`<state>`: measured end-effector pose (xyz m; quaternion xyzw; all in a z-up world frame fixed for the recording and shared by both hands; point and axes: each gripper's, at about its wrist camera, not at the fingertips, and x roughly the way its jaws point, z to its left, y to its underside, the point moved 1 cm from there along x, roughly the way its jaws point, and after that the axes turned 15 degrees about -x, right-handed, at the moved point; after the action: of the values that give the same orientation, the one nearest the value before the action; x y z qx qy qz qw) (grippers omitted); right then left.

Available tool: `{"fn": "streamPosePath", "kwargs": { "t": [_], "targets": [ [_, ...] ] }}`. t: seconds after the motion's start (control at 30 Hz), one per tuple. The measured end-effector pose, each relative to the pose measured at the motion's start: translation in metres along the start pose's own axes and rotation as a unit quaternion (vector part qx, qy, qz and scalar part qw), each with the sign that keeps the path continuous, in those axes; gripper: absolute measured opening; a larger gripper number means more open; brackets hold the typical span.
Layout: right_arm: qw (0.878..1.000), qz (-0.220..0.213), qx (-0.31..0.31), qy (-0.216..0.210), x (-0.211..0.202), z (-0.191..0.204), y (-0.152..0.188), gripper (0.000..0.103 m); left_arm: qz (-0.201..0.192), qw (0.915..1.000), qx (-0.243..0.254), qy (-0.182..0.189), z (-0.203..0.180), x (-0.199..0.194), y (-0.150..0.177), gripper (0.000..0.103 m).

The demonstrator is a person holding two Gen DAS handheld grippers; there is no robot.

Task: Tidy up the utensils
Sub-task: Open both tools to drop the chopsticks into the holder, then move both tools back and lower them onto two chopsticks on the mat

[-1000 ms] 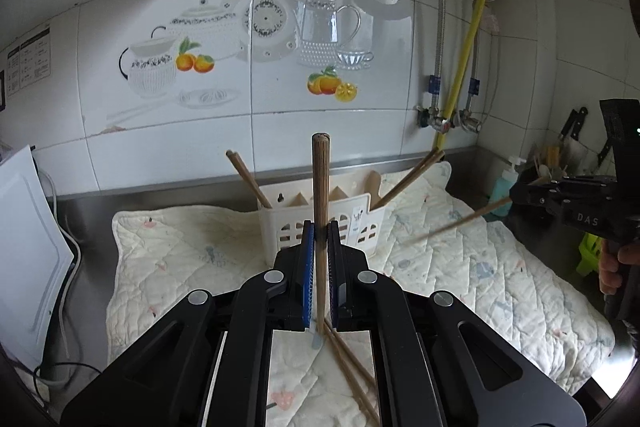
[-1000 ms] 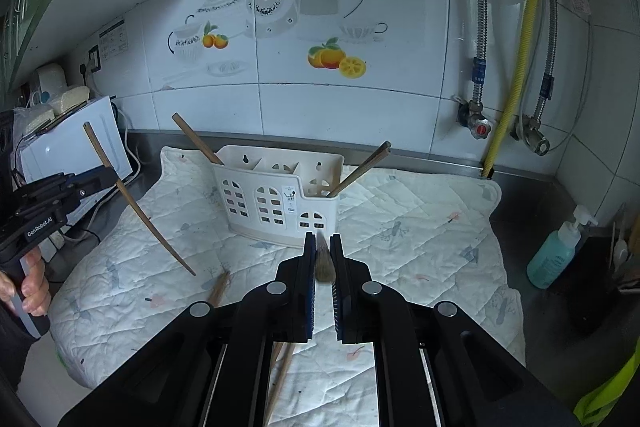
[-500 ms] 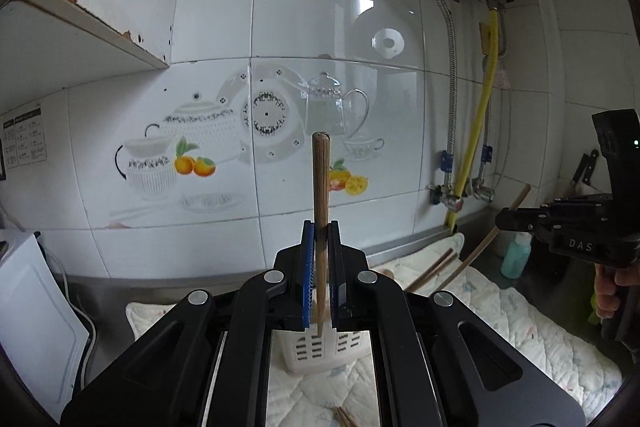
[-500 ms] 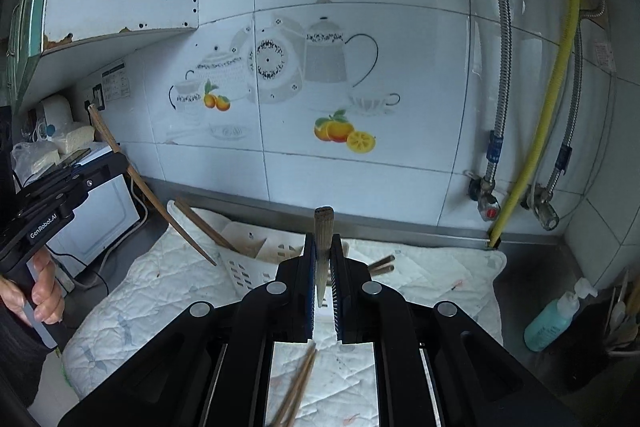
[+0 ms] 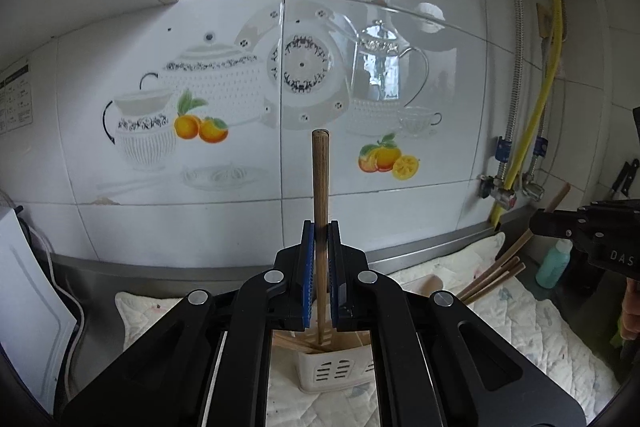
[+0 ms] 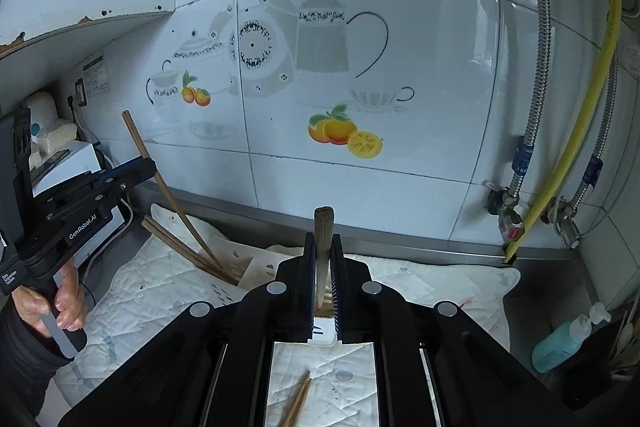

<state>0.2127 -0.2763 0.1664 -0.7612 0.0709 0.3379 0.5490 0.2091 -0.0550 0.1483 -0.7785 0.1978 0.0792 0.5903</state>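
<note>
Each gripper, left gripper and right gripper, pinches one chopstick upright above the white utensil basket, ready to drop it in.

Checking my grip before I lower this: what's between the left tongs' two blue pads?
In the left wrist view, one wooden chopstick stands upright between the left tongs, clamped, its lower tip over the white utensil basket.

The utensil holder was mostly hidden behind the left gripper, its compartments unreadable. Loose chopsticks on the counter ran off the bottom edge. The wall notice was too small to read.
</note>
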Motion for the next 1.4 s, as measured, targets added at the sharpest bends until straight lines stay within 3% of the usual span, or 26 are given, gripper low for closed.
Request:
{"fn": "streamPosePath", "kwargs": {
  "t": [0.17, 0.4, 0.47, 0.6, 0.73, 0.87, 1.07, 1.4],
  "targets": [
    [1.0, 0.021, 0.012, -0.015, 0.025, -0.002, 0.009, 0.007, 0.023, 0.9997, -0.011, 0.0, 0.009, 0.011, 0.007, 0.005],
    [1.0, 0.017, 0.022, -0.013, 0.029, -0.002, 0.018, 0.012, 0.018, 0.9998, 0.003, -0.006, 0.008, 0.0, 0.012, 0.01],
    [1.0, 0.012, 0.02, -0.005, 0.022, -0.001, 0.02, 0.018, 0.014, 0.9999, 0.001, -0.007, 0.008, -0.007, 0.012, 0.019],
    [1.0, -0.002, 0.02, 0.0, 0.003, 0.003, 0.026, 0.019, 0.011, 0.9999, 0.001, -0.005, 0.007, -0.023, 0.016, 0.029],
    [1.0, -0.012, 0.013, 0.009, -0.02, 0.015, 0.043, 0.025, 0.005, 1.0, 0.004, -0.001, 0.006, -0.048, 0.027, 0.048],
    [1.0, -0.015, 0.01, 0.006, -0.04, 0.032, 0.071, 0.026, 0.0, 1.0, 0.007, -0.002, 0.006, -0.073, 0.045, 0.065],
    [1.0, 0.006, 0.024, -0.001, -0.053, 0.062, 0.133, 0.026, 0.019, 0.9997, -0.012, -0.007, 0.017, -0.1, 0.082, 0.077],
    [0.996, 0.069, 0.06, -0.014, -0.041, 0.108, 0.232, 0.025, 0.062, 0.9969, -0.003, -0.048, 0.029, -0.116, 0.157, 0.086]
  ]
}}
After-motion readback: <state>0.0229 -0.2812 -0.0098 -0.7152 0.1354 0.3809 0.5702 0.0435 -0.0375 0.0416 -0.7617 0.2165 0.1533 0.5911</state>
